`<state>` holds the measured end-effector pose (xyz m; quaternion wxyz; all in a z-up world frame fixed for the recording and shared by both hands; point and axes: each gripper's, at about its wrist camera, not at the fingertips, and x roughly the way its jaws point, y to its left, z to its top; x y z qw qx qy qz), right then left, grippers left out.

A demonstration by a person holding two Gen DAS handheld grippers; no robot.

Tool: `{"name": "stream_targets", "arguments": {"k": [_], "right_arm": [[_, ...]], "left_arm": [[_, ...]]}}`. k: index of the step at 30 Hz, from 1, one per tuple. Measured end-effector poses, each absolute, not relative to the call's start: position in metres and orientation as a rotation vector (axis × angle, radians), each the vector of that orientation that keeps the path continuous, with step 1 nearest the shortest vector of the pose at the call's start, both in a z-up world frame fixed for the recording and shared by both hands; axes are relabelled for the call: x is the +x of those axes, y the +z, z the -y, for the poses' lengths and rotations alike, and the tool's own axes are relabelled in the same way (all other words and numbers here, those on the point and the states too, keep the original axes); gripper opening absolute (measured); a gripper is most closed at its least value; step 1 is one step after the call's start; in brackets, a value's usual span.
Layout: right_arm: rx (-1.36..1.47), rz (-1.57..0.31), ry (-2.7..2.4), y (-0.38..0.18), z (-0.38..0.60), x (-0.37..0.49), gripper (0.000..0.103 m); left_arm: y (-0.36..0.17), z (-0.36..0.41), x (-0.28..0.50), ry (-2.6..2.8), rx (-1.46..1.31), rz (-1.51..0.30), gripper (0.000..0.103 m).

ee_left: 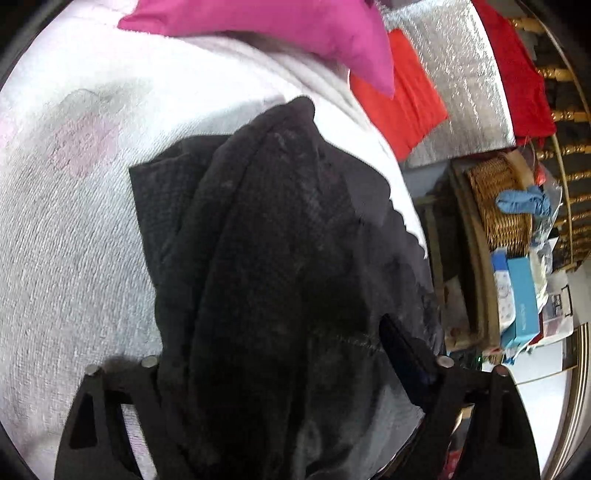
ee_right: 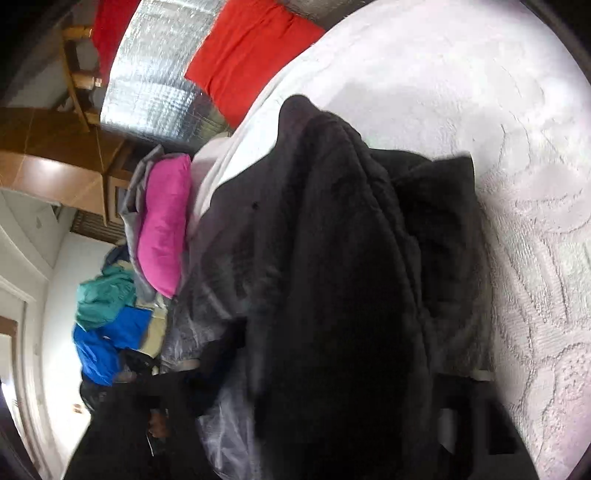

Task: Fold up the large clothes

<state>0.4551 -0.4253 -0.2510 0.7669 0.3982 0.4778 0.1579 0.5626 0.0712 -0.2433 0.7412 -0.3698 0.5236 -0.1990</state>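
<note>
Black garment (ee_left: 280,258) between left gripper (ee_left: 295,369) fingers

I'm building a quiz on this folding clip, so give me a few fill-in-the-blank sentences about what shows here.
1. The garment draped over the left gripper is ____ in colour.
2. It hangs above a ____ textured bedspread.
3. The pillow on the bedspread is ____.
4. The basket beside the bed is made of ____.

Missing words: black; white; pink; wicker
</note>
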Motion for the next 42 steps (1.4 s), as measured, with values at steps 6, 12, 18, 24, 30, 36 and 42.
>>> {"name": "stream_targets", "arguments": {"k": [6,12,18,24,30,36,42], "right_arm": [[0.795,-0.955,0.311,-0.214,0.419,0.439,0.034],[0.758,-0.886,0.313,-0.179,0.408,0.415,0.032],[0.805,-0.944,0.297,-0.186,0.413,0.368,0.031],[0.8,-1.047,0.198,-0.23,0.421,0.35,0.049],[0.932,-1.029,0.126,-0.215,0.459,0.336,0.068],[0.786,-0.772,0.011,-0.156,0.484,0.299,0.072],[0.601,-0.885,0.061,-0.163,0.422,0.354,0.033]], "left_arm": [[-0.231,-0.072,0.549,-0.411,-0.792,-1.091,0.032],[-0.203,-0.074,0.522,-0.438,-0.782,-1.031,0.029],[-0.203,-0.089,0.478,-0.446,-0.786,-1.085,0.029],[-0.236,-0.103,0.456,-0.352,-0.742,-1.209,0.051],[-0.212,-0.122,0.439,-0.259,-0.714,-1.207,0.056],[-0.149,-0.125,0.411,-0.122,-0.532,-0.954,0.059],[-0.133,-0.077,0.413,-0.123,-0.276,-0.802,0.072]]}}
